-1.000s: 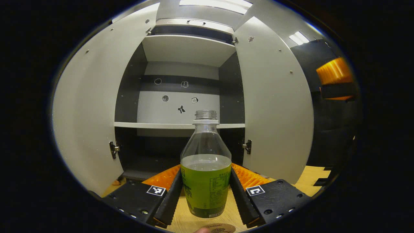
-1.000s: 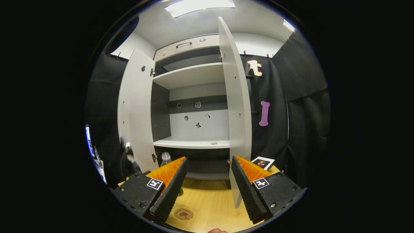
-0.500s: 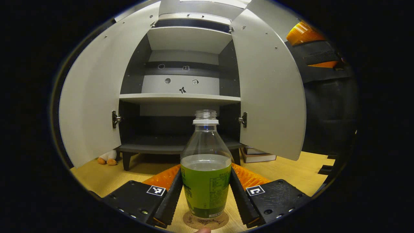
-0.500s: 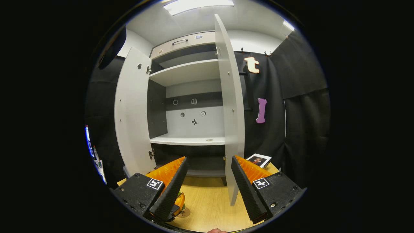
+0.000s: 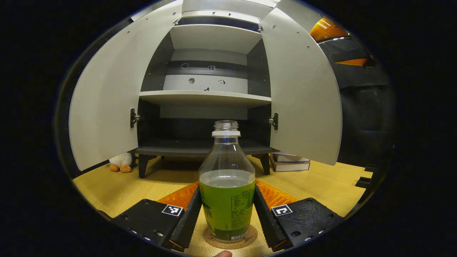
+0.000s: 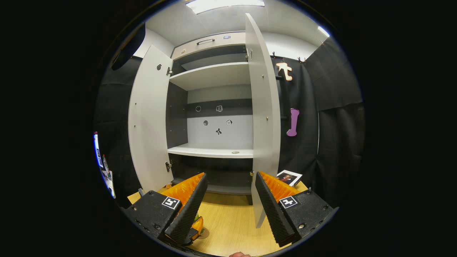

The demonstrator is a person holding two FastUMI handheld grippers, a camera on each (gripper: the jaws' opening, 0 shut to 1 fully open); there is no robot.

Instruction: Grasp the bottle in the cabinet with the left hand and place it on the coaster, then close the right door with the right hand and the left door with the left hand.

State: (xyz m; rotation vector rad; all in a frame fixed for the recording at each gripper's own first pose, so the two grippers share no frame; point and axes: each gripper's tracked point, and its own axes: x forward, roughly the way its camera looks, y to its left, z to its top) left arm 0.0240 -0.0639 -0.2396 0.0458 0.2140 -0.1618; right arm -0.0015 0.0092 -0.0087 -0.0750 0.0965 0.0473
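Bottle (image 5: 227, 200) upright on coaster (image 5: 230, 238) between clamping left jaws; right jaws wide.

Both cabinet doors (image 5: 103, 103) stand wide open, tabletop (image 6: 232, 225) before them bare; bottle (image 5: 227, 189) fills left jaws.

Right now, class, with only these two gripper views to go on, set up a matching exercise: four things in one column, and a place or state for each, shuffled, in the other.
Things:
1. bottle
2. coaster
3. right door
4. right gripper

States:
A. open, holding nothing
B. standing open
C. under the bottle, on the wooden floor
D. clamped between the left gripper's fingers

Pairs: 1-D, 2-C, 3-B, 4-A
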